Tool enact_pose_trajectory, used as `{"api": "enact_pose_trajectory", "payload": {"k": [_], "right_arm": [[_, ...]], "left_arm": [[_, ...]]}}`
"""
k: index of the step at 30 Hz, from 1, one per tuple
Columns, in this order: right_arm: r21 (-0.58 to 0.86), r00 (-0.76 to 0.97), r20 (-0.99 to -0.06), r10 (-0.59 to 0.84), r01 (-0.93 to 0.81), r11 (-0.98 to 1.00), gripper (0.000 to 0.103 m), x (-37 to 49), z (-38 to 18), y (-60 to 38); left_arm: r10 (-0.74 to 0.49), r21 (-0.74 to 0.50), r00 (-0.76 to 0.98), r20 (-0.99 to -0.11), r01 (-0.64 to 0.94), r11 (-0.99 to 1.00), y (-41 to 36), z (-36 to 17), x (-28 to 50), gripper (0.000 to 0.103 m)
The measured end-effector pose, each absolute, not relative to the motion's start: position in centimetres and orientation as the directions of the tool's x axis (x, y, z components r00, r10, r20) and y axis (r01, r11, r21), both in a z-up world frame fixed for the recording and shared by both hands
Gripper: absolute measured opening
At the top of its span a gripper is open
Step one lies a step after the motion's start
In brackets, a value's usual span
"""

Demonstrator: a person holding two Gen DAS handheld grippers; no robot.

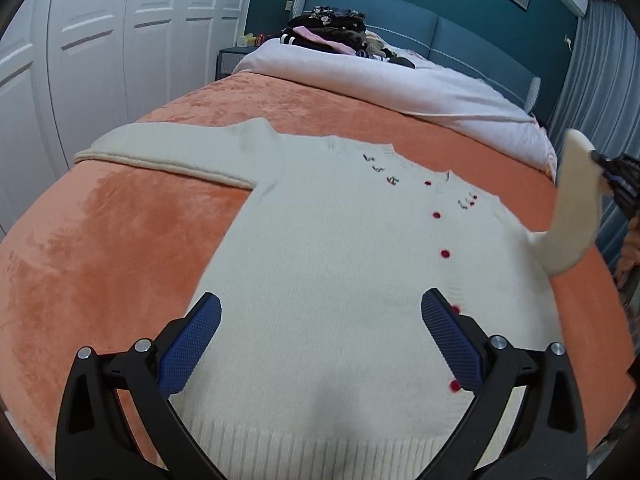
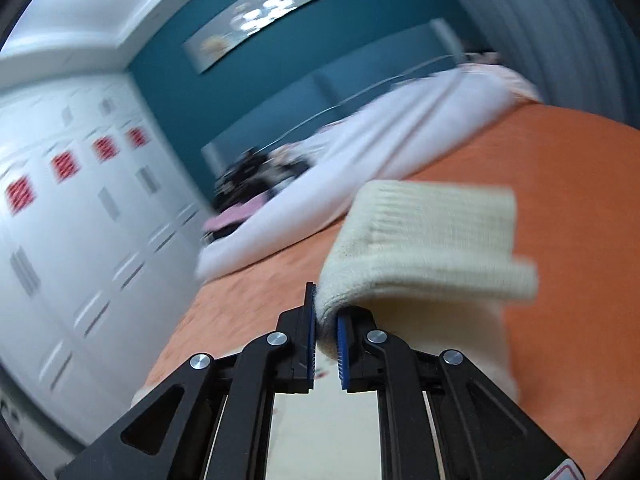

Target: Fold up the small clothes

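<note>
A cream knitted cardigan (image 1: 340, 248) with red buttons lies flat, front up, on the orange bedspread (image 1: 112, 248). Its left sleeve (image 1: 168, 148) lies stretched out to the left. My left gripper (image 1: 320, 320) is open and empty just above the cardigan's lower body. My right gripper (image 2: 326, 320) is shut on the cuff end of the right sleeve (image 2: 432, 240), and the ribbed cuff flops over past the fingers. In the left wrist view that sleeve (image 1: 576, 208) is lifted off the bed at the right, held by the right gripper (image 1: 612, 176).
A white duvet (image 1: 400, 80) is bunched at the head of the bed, with a pile of dark clothes (image 1: 332, 32) on it. A blue headboard (image 1: 440, 28) stands behind. White wardrobe doors (image 1: 100, 40) line the left. Grey curtains (image 1: 600, 80) hang at the right.
</note>
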State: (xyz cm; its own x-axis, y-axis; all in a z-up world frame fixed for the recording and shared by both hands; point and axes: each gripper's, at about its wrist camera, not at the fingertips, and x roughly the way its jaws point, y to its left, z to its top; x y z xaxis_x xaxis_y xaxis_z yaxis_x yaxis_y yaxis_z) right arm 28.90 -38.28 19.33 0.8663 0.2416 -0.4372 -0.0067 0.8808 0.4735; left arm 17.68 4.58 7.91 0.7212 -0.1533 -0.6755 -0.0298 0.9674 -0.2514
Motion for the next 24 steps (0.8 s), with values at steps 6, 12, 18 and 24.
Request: {"api": "enact_pose_trajectory", "payload": {"k": [6, 12, 18, 24], "right_arm": [[0.372, 0.586, -0.687, 0.430, -0.224, 0.901, 0.037, 33.8, 8.9, -19.8], [0.492, 0.659, -0.664, 0.353, 0.029, 0.870, 0.062, 28.7, 6.3, -27.9], [0.614, 0.688, -0.674, 0.268, 0.321, 0.721, 0.063, 28.1, 2.3, -40.3], [0.624, 0.723, -0.653, 0.223, 0.348, 0.699, 0.011, 30.5, 2.2, -41.1]], "left_arm": [[-0.271, -0.433, 0.701, -0.660, -0.060, 0.899, 6.1, 8.1, 23.8, 0.098], [-0.365, -0.531, 0.620, -0.695, -0.100, 0.841, 6.1, 4.2, 31.5, 0.098], [-0.397, -0.582, 0.532, -0.748, -0.237, 0.778, 4.5, -0.9, 36.9, 0.087], [-0.432, -0.615, 0.593, -0.680, -0.140, 0.776, 2.8, 1.8, 39.2, 0.010]]}}
